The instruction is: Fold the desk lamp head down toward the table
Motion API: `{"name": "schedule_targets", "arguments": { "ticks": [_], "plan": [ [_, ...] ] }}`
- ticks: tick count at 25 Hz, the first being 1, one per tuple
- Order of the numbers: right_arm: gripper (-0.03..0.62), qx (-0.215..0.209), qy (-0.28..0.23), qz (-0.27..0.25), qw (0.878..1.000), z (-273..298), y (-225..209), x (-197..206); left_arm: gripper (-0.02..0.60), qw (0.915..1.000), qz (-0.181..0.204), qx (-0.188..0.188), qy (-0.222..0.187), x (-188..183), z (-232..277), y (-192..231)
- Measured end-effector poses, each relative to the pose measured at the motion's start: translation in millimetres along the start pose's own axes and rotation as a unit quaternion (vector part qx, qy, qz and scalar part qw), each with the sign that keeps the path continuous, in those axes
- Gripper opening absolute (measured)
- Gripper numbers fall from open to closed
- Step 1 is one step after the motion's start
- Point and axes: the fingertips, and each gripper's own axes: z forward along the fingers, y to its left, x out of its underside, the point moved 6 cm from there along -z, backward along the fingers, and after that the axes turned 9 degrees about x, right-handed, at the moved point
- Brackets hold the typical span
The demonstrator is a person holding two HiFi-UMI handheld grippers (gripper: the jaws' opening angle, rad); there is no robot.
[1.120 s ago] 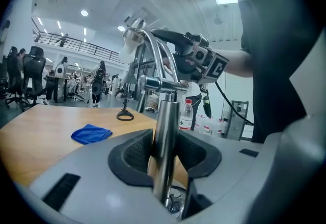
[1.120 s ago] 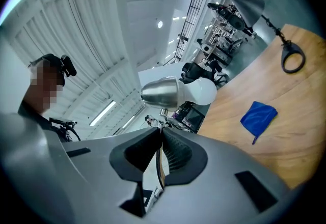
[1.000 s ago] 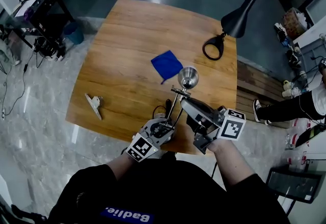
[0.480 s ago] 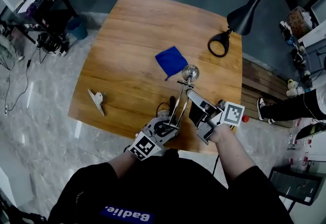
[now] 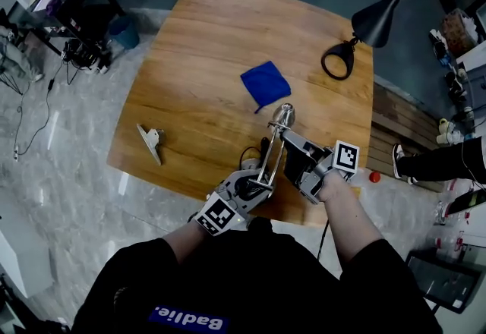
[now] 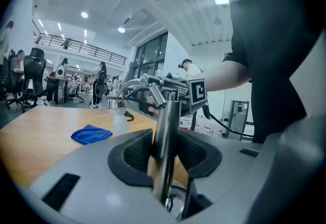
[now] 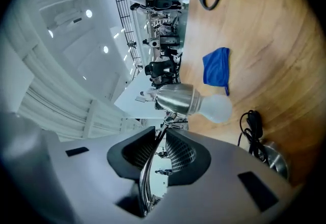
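Your left gripper [image 6: 165, 151] is clamped tight on the shiny post [image 6: 166, 116] of the silver lamp [image 5: 267, 154]. The lamp stands at the near edge of the tabletop [image 5: 197, 59], close to you. The jaws of your right gripper [image 7: 162, 154] have just been opening. The thin lamp arm [image 7: 148, 169] sits between them, with a gap beside it. The lamp head [image 7: 177, 98] and its white bulb [image 7: 216, 107] lean out over the wood, near the blue cloth [image 5: 265, 83] in the middle.

The head view looks steeply down on the whole counter [image 5: 197, 59]. Each gripper view sits close behind its fingers [image 6: 133, 154]: left faces level, right is rolled sideways. All 3 share the lamp [image 5: 284, 114] and, at its 12 o'clock, the cloth [image 5: 265, 83].
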Motion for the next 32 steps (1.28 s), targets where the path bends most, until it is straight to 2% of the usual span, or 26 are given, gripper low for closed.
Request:
{"name": "schedule_targets", "arguments": {
  "ticks": [6,16,23,26,29,32],
  "plan": [
    [0.086,0.014,0.012,0.044,0.999,3.0,-33.1,7.4,0.143,1.0000,0.001,-0.004,0.006,2.7,-2.6,-0.5],
    [0.091,-0.001,-0.002,0.108,0.994,2.3,-54.7,15.0,0.143,0.9999,0.004,-0.013,0.007,2.4,-0.2,1.9],
    [0.098,-0.002,-0.010,0.111,0.994,1.7,-56.5,15.8,0.143,0.9998,-0.003,-0.013,0.013,2.1,1.6,2.4],
    [0.098,0.000,-0.007,0.094,0.996,1.2,-51.5,15.5,0.143,0.9997,0.003,-0.009,0.022,2.0,3.0,2.4],
    [0.272,0.004,-0.012,0.081,0.997,1.9,-36.4,15.9,0.143,0.9989,0.011,-0.004,0.046,7.4,5.0,1.5],
    [0.279,0.032,-0.030,0.055,0.998,-0.7,-26.6,17.9,0.144,0.9982,0.012,0.005,0.059,13.2,2.1,3.3]
  ]
}}
